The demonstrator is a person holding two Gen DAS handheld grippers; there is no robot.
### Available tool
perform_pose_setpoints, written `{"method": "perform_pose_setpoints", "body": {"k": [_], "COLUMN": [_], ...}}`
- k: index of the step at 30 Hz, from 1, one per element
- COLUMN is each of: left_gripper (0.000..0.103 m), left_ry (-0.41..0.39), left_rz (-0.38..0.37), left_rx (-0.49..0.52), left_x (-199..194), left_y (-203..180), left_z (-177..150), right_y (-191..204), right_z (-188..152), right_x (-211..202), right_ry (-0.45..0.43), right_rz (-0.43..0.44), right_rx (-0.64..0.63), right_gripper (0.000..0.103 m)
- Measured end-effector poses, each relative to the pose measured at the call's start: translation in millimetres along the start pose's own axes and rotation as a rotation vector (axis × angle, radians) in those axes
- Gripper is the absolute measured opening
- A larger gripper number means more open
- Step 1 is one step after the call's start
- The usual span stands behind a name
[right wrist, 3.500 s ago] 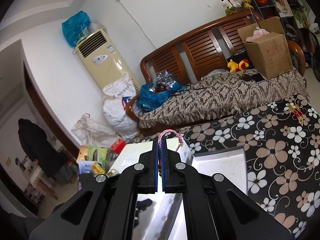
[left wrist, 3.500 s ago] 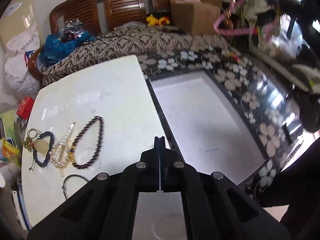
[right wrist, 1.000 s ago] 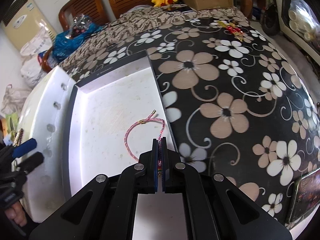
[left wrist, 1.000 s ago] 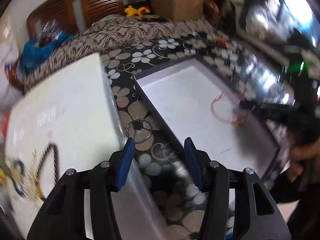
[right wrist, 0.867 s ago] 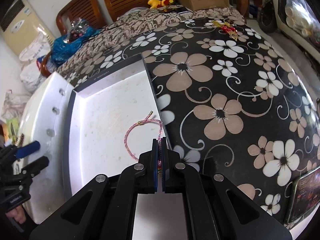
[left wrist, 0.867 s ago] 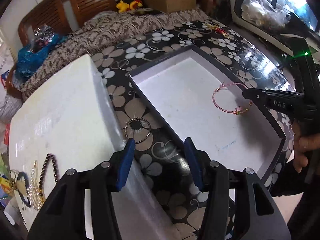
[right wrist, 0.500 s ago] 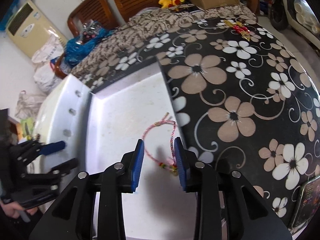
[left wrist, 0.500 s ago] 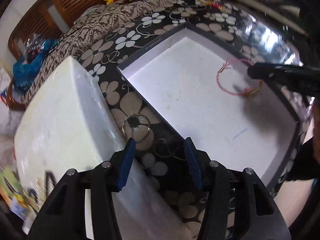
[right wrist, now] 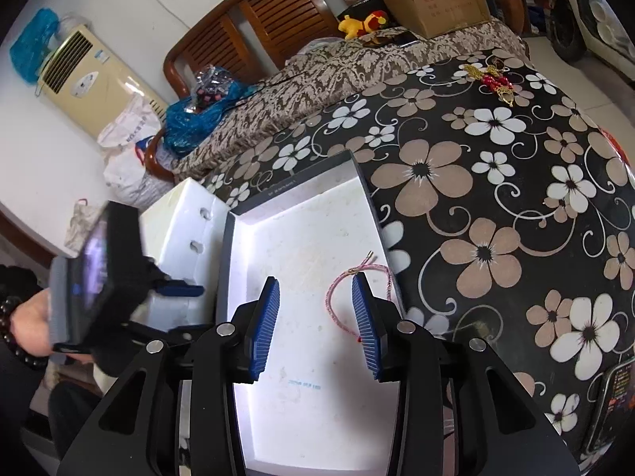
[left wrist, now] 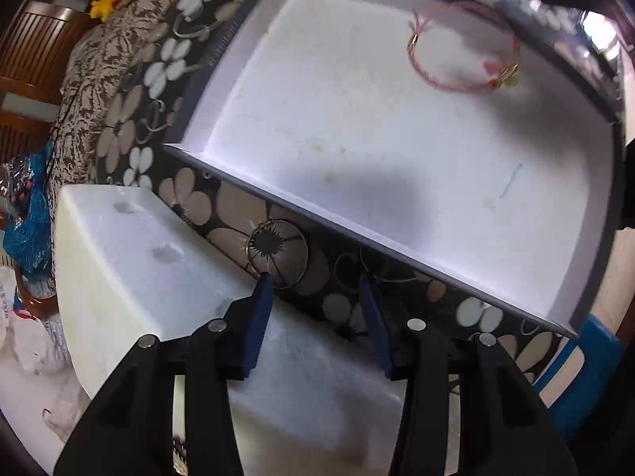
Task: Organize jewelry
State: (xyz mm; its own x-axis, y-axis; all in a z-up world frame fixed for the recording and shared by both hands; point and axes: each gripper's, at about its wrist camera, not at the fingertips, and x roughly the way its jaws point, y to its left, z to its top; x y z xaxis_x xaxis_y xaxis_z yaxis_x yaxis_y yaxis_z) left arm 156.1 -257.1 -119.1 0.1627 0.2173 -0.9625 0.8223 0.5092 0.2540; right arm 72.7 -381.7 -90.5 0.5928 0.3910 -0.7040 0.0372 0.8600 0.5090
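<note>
The right tongs (right wrist: pixel 315 309) are standing spread wide, holding nothing, and are hovering over the white tray (right wrist: pixel 254 214). The pink cord bracelet (right wrist: pixel 337 297) is lying flat on the tray floor, close to the tray's right wall; part of its loop is hidden behind the right-hand blue pad (right wrist: pixel 363 317). In the left wrist view the same bracelet (left wrist: pixel 462 45) is showing as a full loop with gold fittings, resting near the far corner of the tray (left wrist: pixel 397 150).

The left tongs (left wrist: pixel 317 301) are also standing spread, gripping nothing. They are pointing at the strip of counter (left wrist: pixel 206 198) between the tray's dark outer wall and the white foam box (left wrist: pixel 139 277). A thin metal ring (left wrist: pixel 276 253) is lying on that flower-patterned strip, just ahead of the left-hand blue pad (left wrist: pixel 258 317); whether pad and ring are touching cannot be told.

In the right wrist view the left tongs (right wrist: pixel 178 289) are appearing blurred over the foam box (right wrist: pixel 178 218). A red and gold ornament (right wrist: pixel 494 81) is lying on the counter (right wrist: pixel 496 198), well apart from the tray.
</note>
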Motion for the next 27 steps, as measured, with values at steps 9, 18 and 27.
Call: {"method": "perform_pose_setpoints", "body": {"k": [9, 18, 27], "left_gripper": [0.045, 0.028, 0.026], "left_ry": [0.083, 0.18, 0.16], "left_rz": [0.076, -0.057, -0.141], "left_rx": [0.042, 0.102, 0.081], "left_x": [8, 17, 17], "left_y": [-4, -2, 10], "left_z": [11, 18, 19], "right_y": [-3, -5, -5], "right_z": [6, 12, 16], "right_x": [-16, -22, -27], "right_ry": [-0.054, -0.086, -0.108], "right_rz": [0.032, 0.043, 0.058], "right_rx": [0.031, 0.054, 0.065], "right_gripper": [0.042, 0.043, 0.043]}}
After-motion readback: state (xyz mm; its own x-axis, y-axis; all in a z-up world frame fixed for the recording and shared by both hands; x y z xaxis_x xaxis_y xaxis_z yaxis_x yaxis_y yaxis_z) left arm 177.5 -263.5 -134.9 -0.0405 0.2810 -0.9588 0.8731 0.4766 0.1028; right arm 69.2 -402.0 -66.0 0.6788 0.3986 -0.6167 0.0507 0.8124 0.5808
